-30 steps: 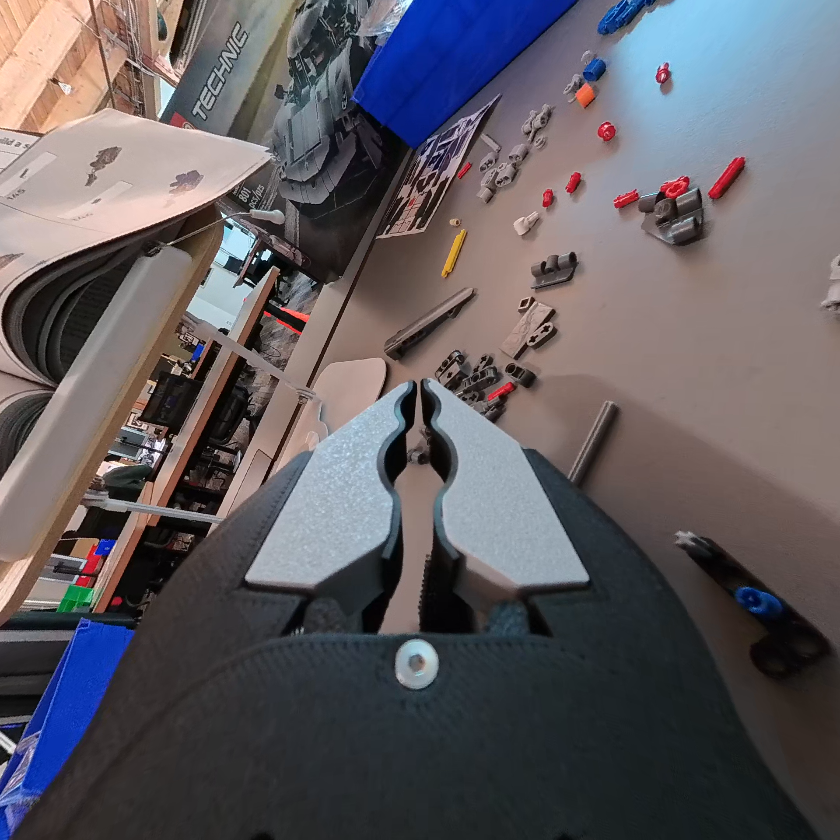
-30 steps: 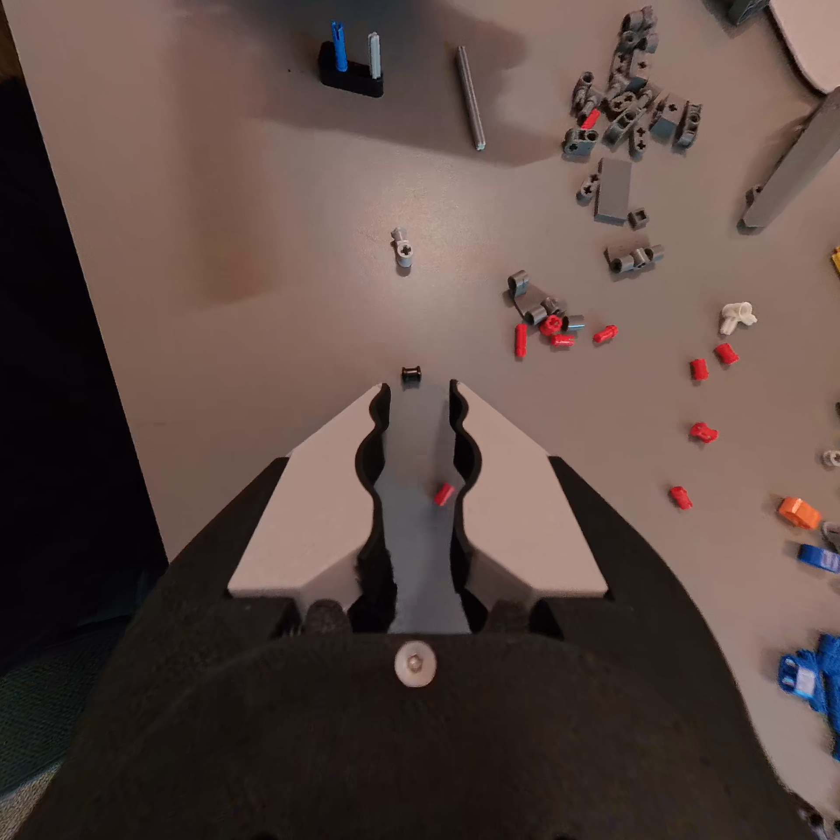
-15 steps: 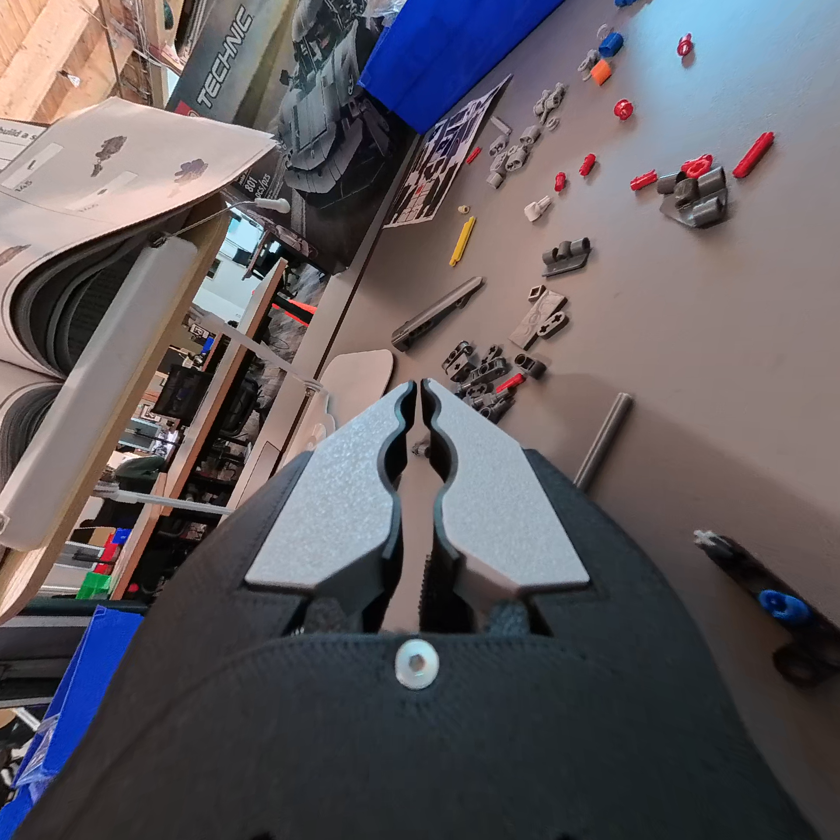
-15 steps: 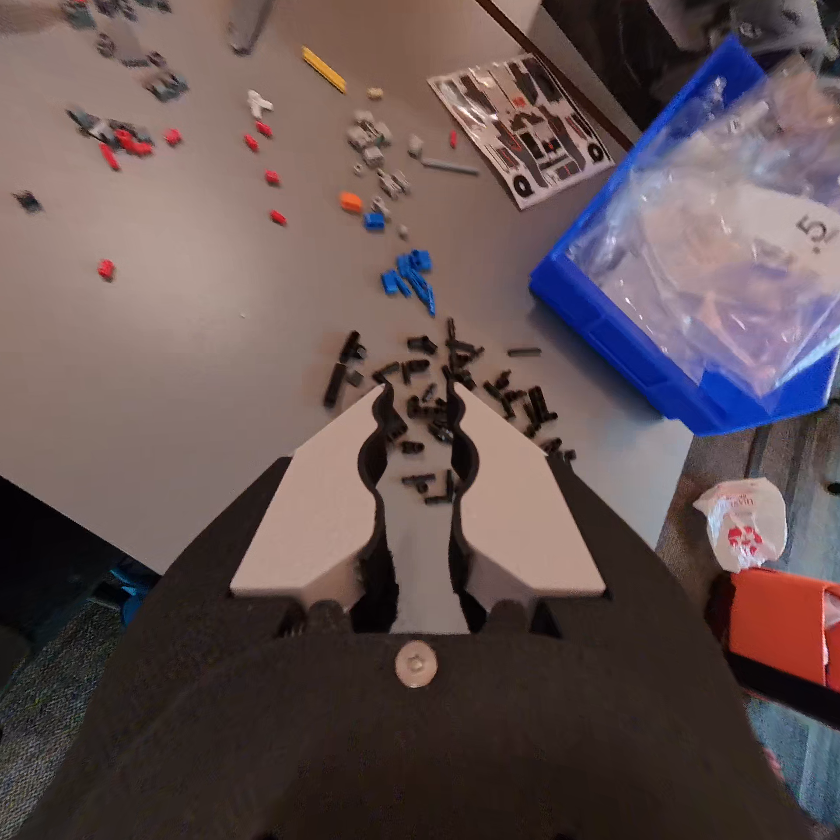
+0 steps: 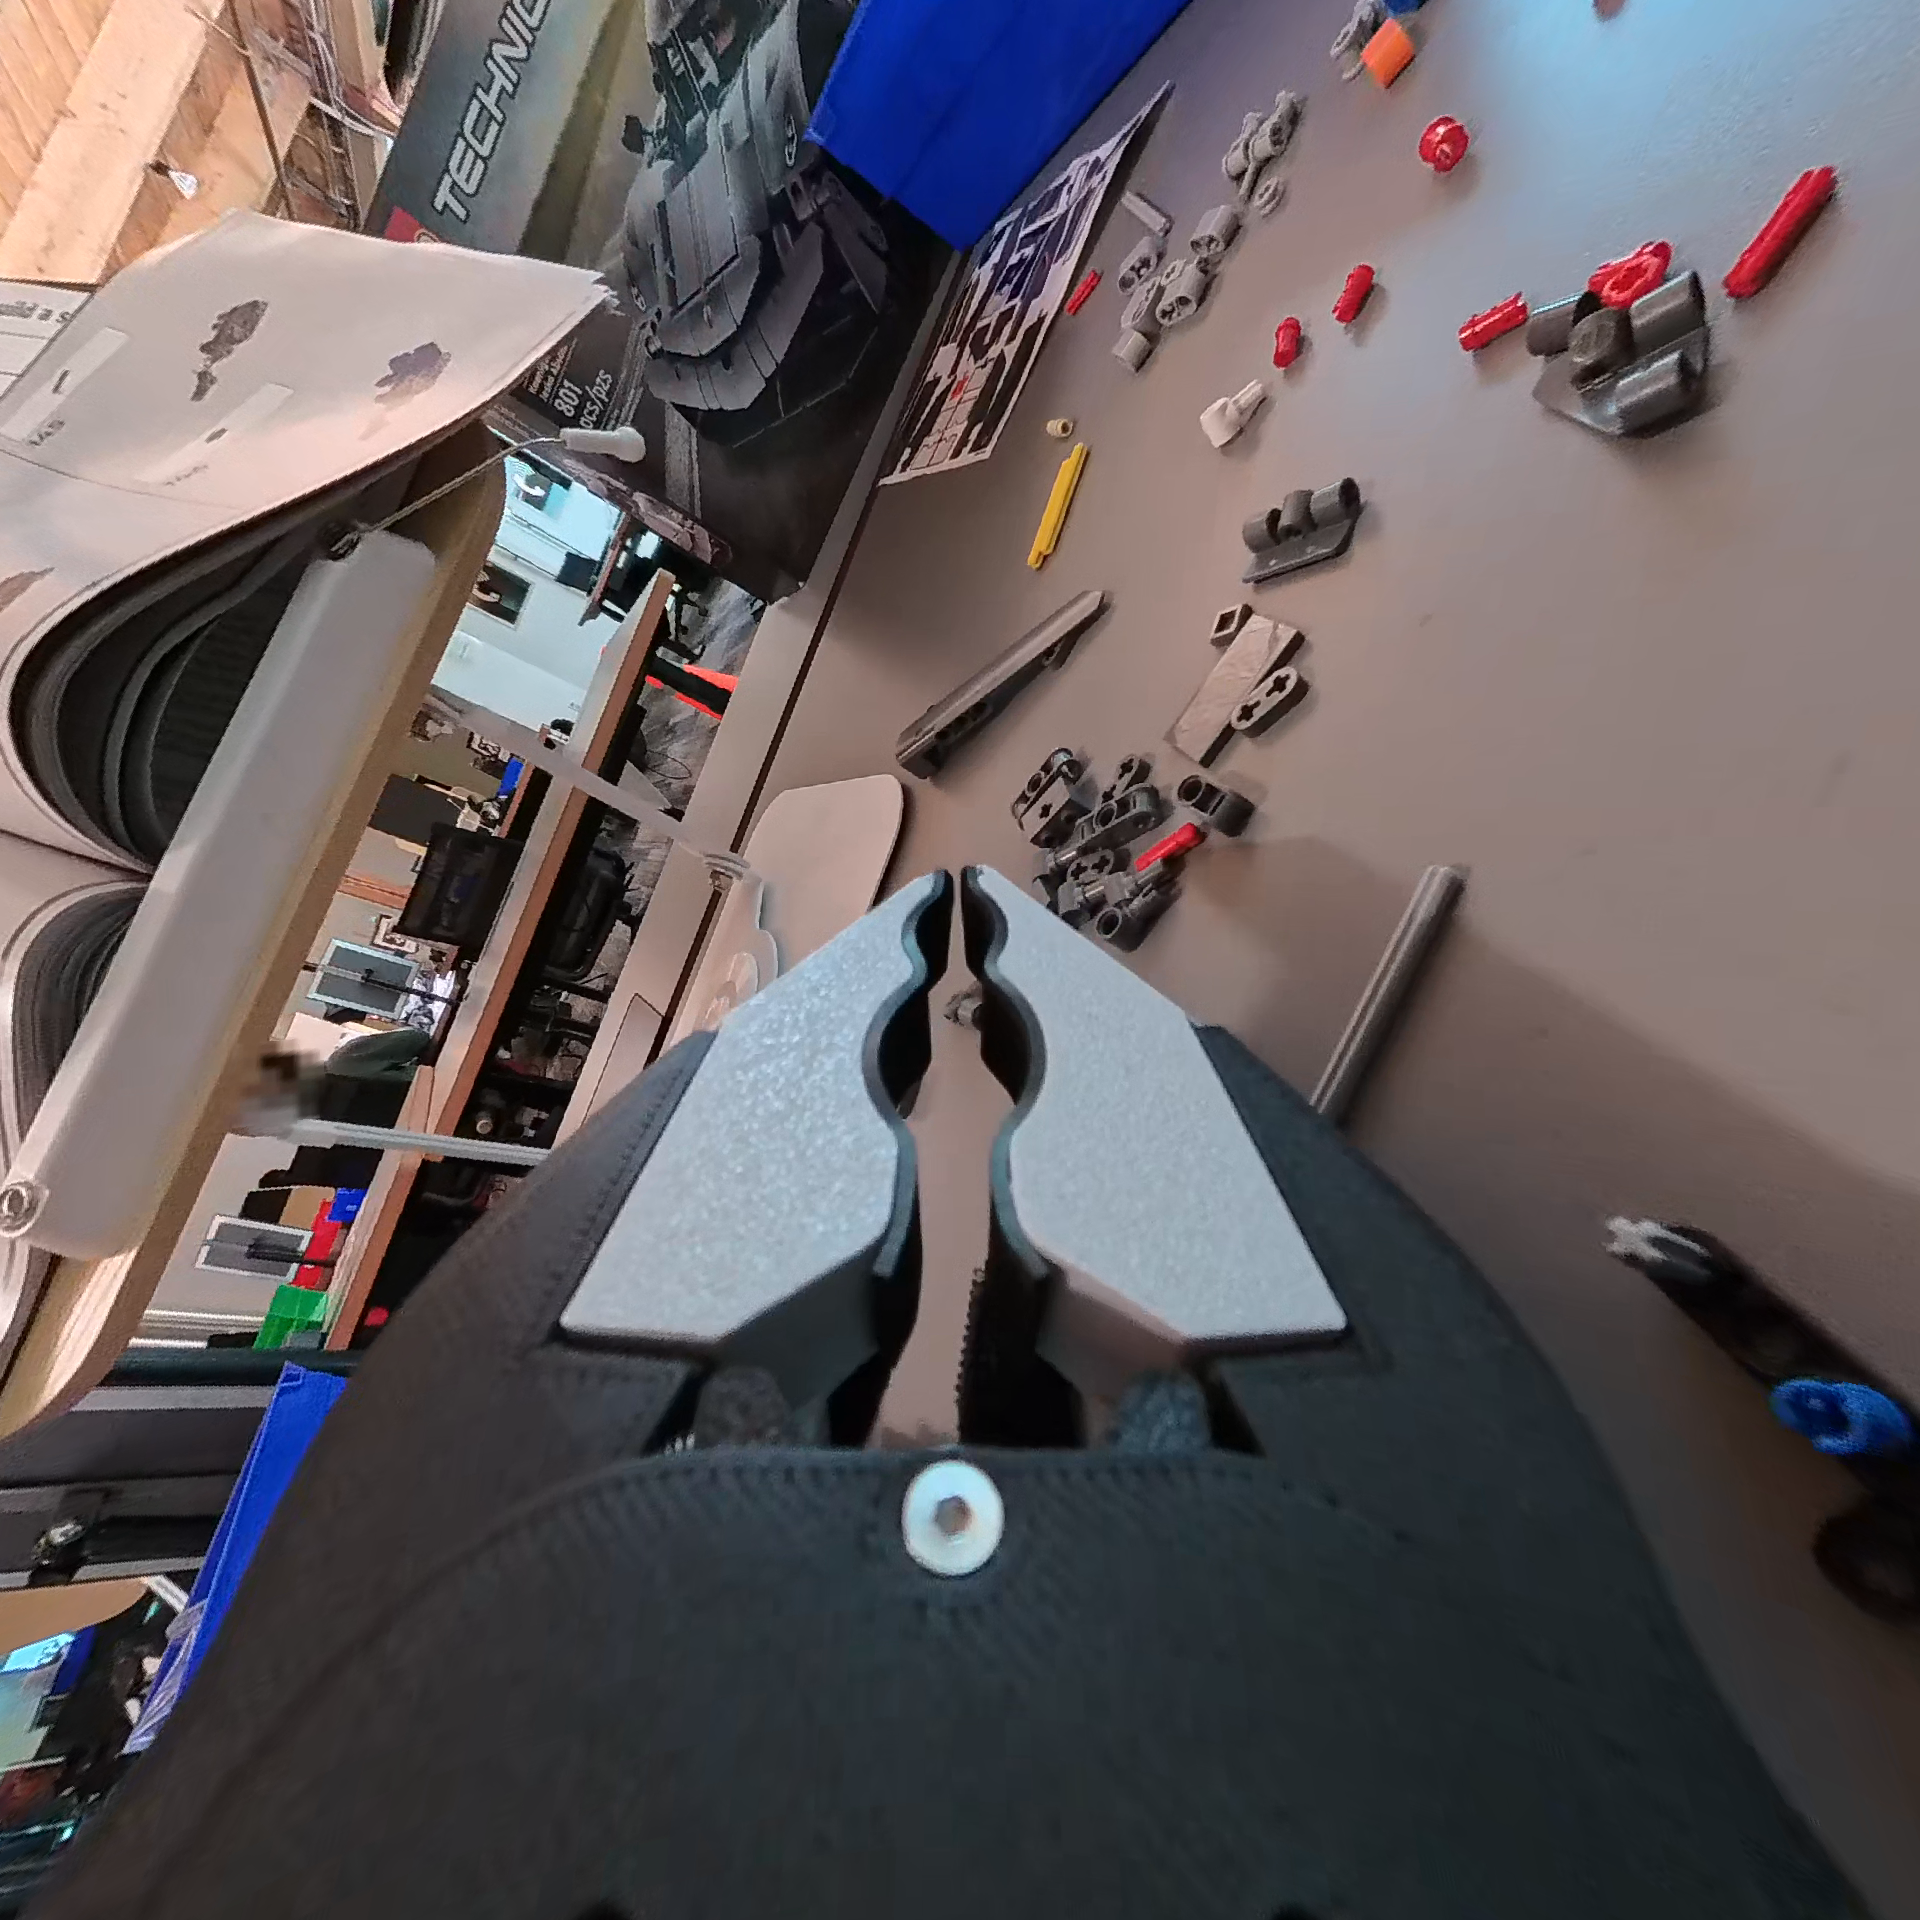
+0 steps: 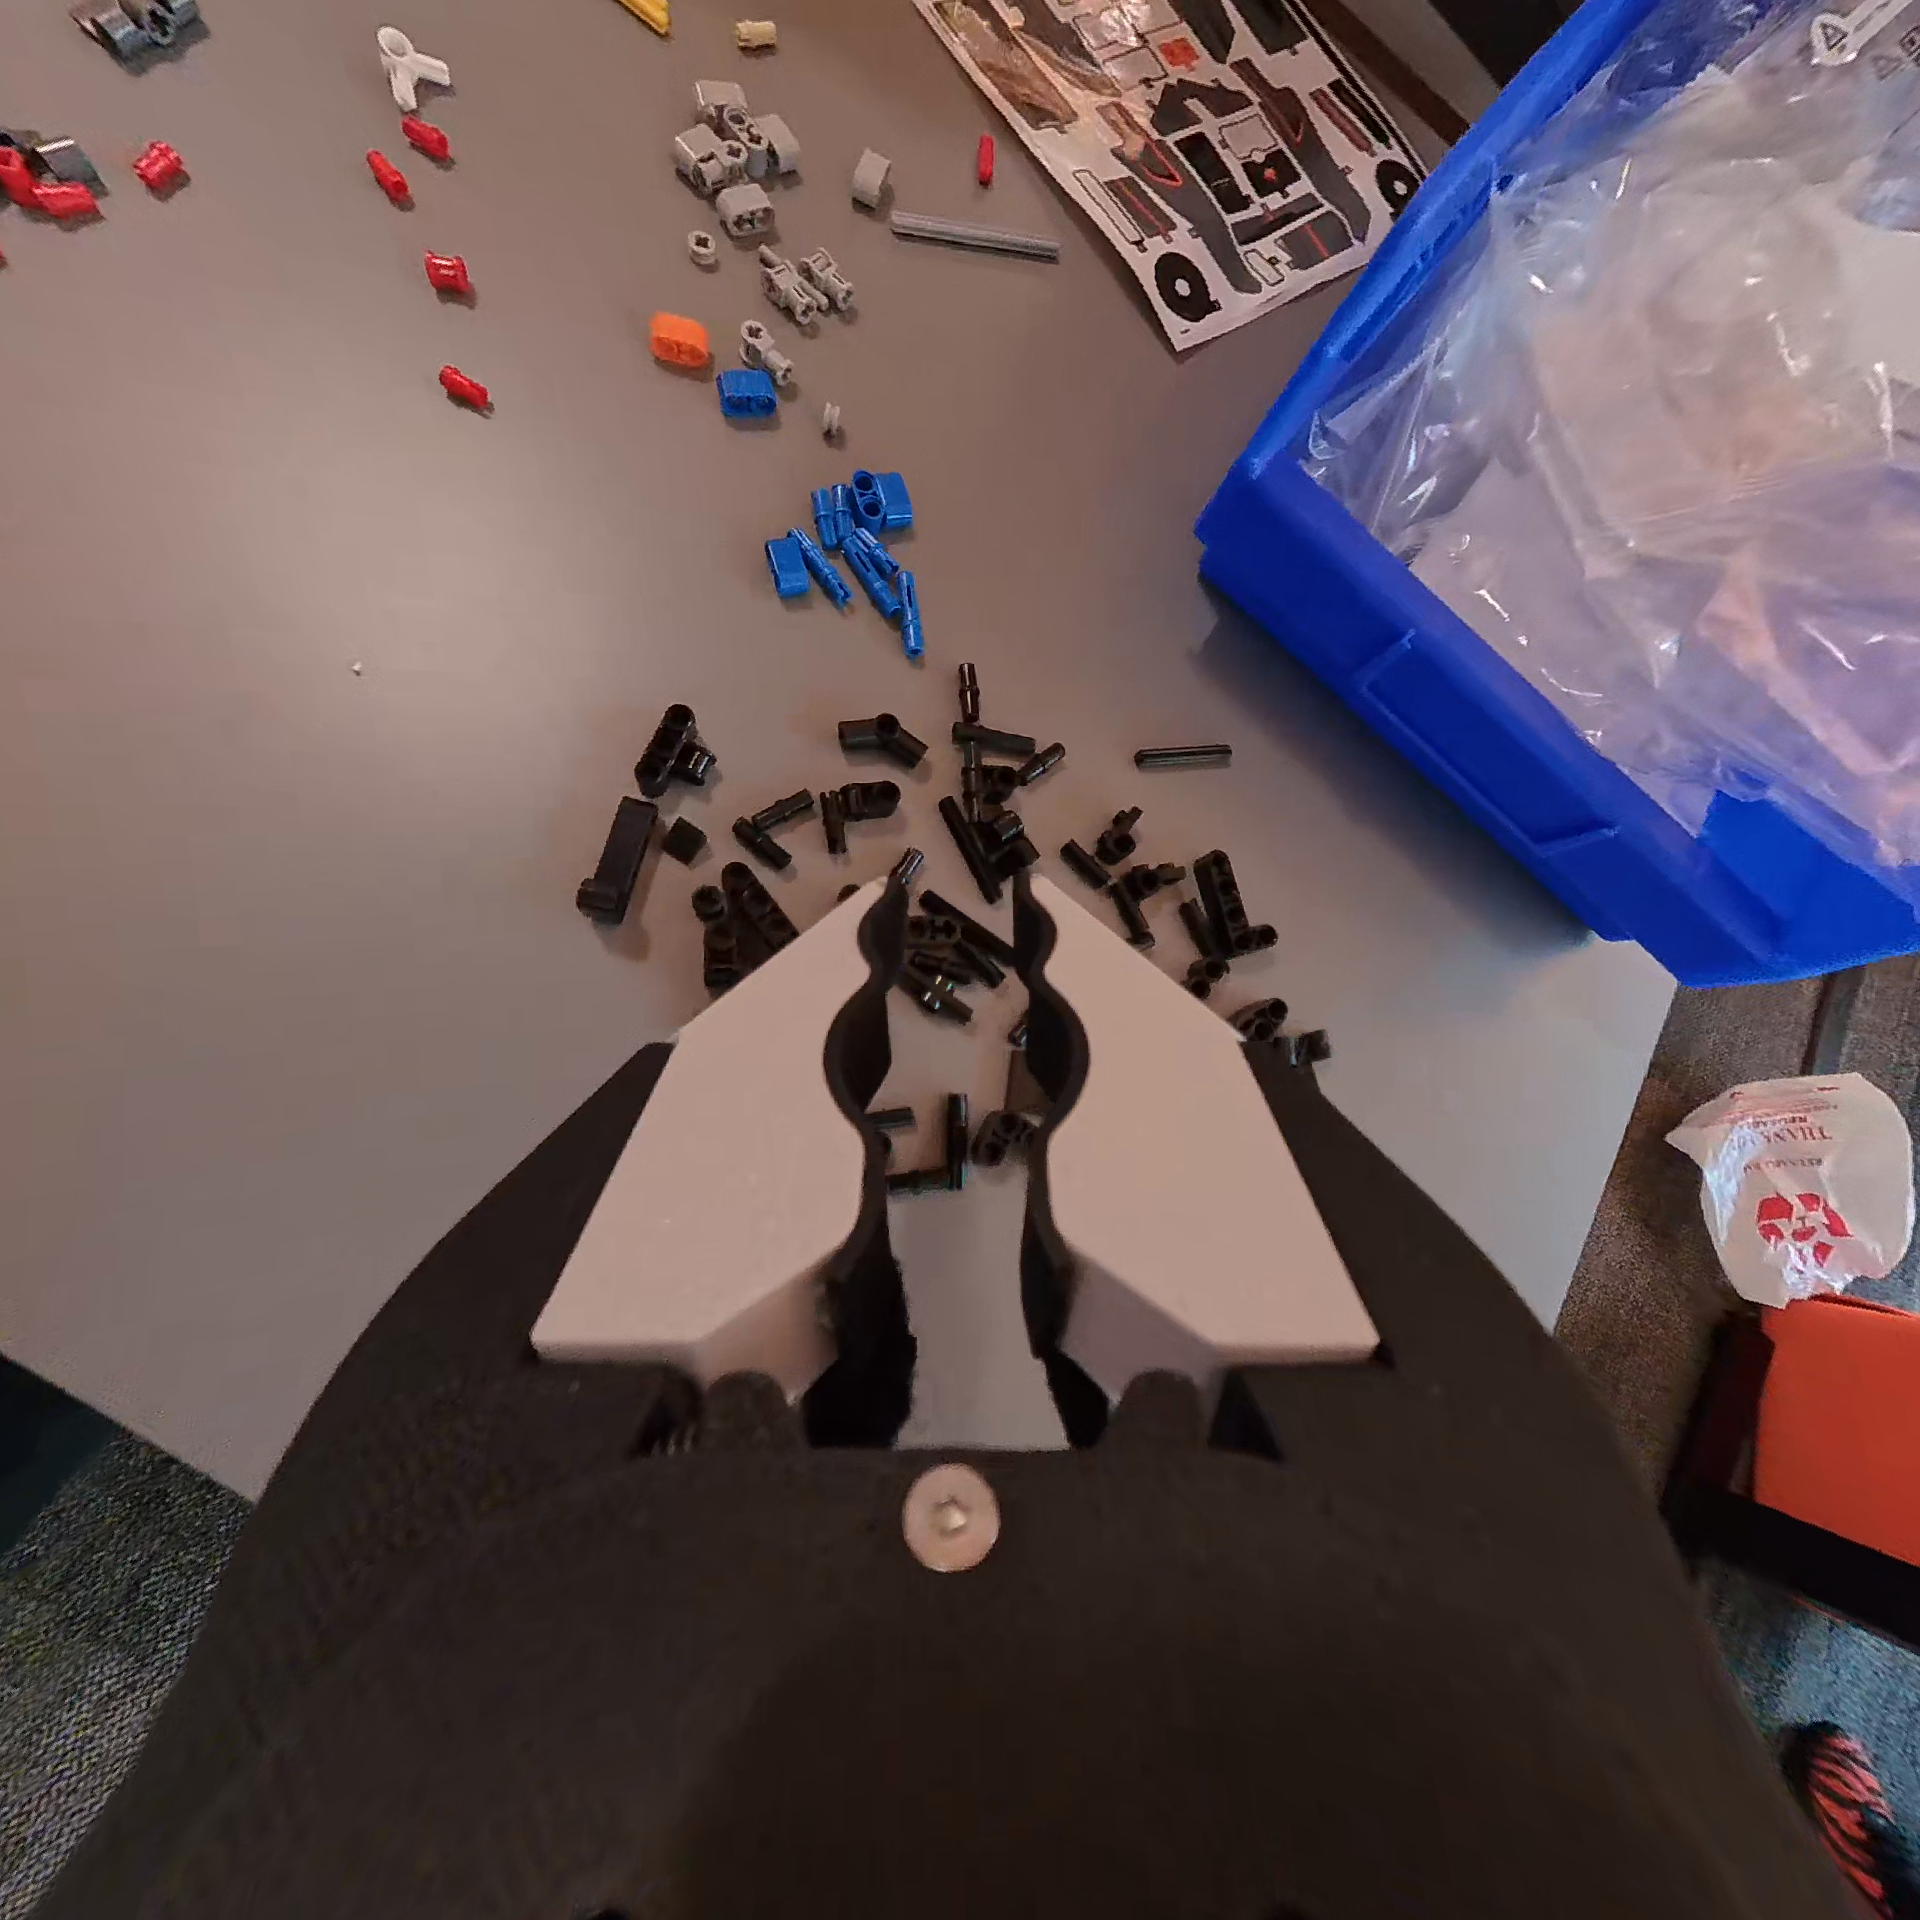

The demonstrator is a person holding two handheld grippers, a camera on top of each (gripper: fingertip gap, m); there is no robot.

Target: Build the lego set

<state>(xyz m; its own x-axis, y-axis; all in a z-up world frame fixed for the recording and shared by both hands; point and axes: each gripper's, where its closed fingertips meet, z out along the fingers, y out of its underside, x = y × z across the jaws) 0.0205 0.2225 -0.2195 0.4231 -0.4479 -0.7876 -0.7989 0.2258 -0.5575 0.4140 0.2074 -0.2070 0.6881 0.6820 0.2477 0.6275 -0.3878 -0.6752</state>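
My left gripper point(image 5: 956, 902) is shut with nothing seen between the tips. It hovers low over the grey table point(image 5: 1621, 790), just left of a heap of dark grey connector pieces point(image 5: 1107, 847) and a grey axle rod point(image 5: 1387, 987). A tiny grey piece point(image 5: 961, 1003) shows through the hollow between its fingers. My right gripper point(image 6: 954, 891) is open. It hangs over a scatter of black pins and beams point(image 6: 977, 810). Several lie under the gap between its fingers, and one black pin point(image 6: 907, 864) lies at the left fingertip. The pads press on none of them.
A blue bin point(image 6: 1455, 665) of clear bags stands to the right of the black pieces. Beyond them are blue pieces point(image 6: 852, 540), grey pieces point(image 6: 738, 156), red pieces point(image 6: 447, 275) and a sticker sheet point(image 6: 1195, 135). A black beam with a blue pin point(image 5: 1839, 1413) lies near the left gripper. Spacing between my two grippers at the tips: around 40 cm. It is some 7 cm from my left tips to the grey axle rod point(image 5: 1387, 987).
My right gripper swung from the table's left part, with its red pieces, to above the black pieces by the blue bin, and its jaws narrowed a little. My left gripper stayed shut and barely shifted.
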